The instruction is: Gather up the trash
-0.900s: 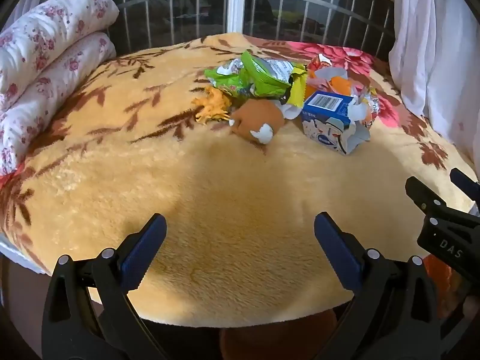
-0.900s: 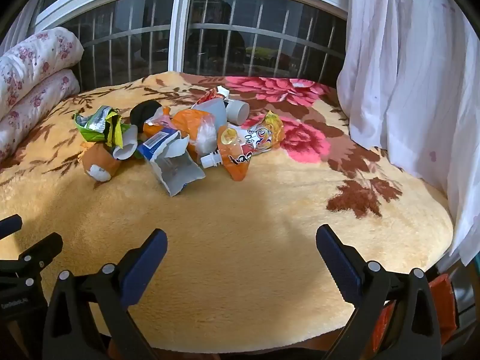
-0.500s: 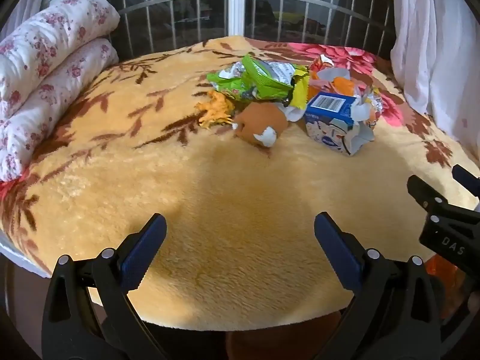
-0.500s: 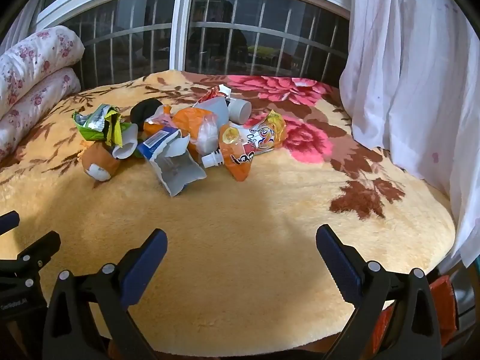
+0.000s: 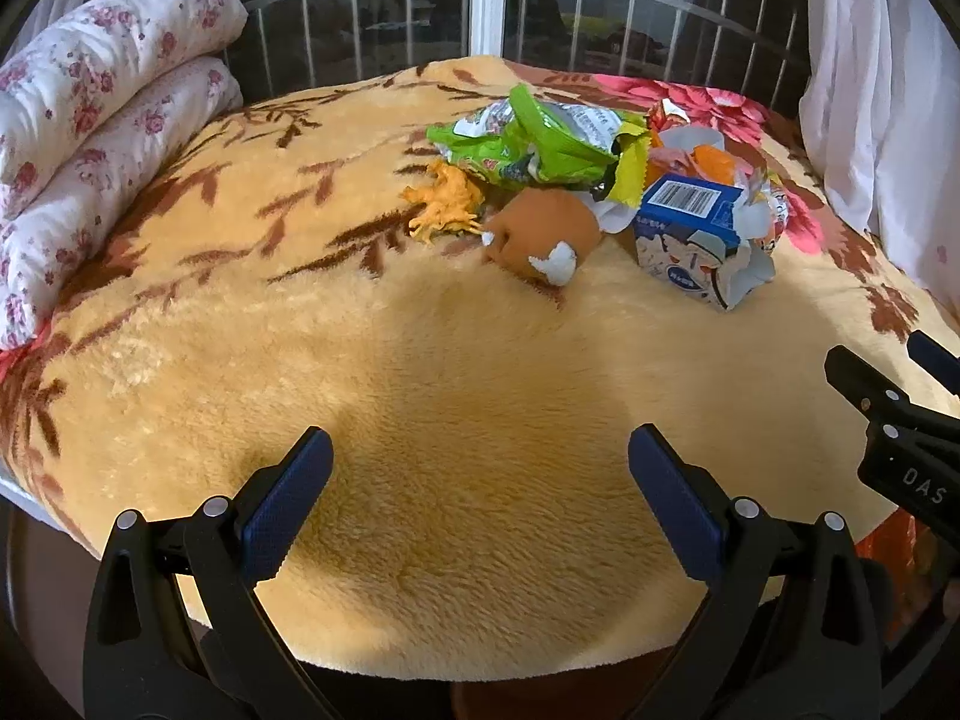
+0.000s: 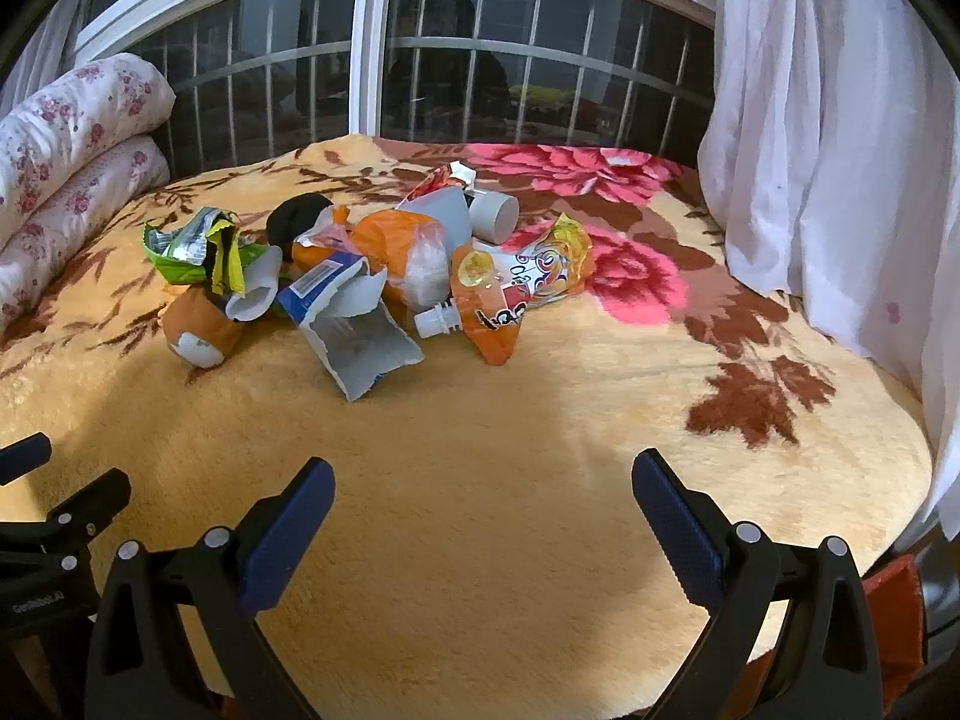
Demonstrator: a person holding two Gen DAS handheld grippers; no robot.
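Currently both jaws apart: left hand-held gripper (image 5: pixel 480 492), right hand-held gripper (image 6: pixel 483 507) well short of trash pile (image 6: pixel 372 264); approach torn blue carton (image 6: pixel 345 312) first, nearest edge

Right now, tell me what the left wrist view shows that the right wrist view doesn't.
Only the left wrist view shows the frayed orange scrap beside the green wrapper. Only the right wrist view shows the orange spouted pouch, the grey cup and the black object. Both show the torn blue carton, the brown lump, the yellow blanket, and open jaws holding nothing.
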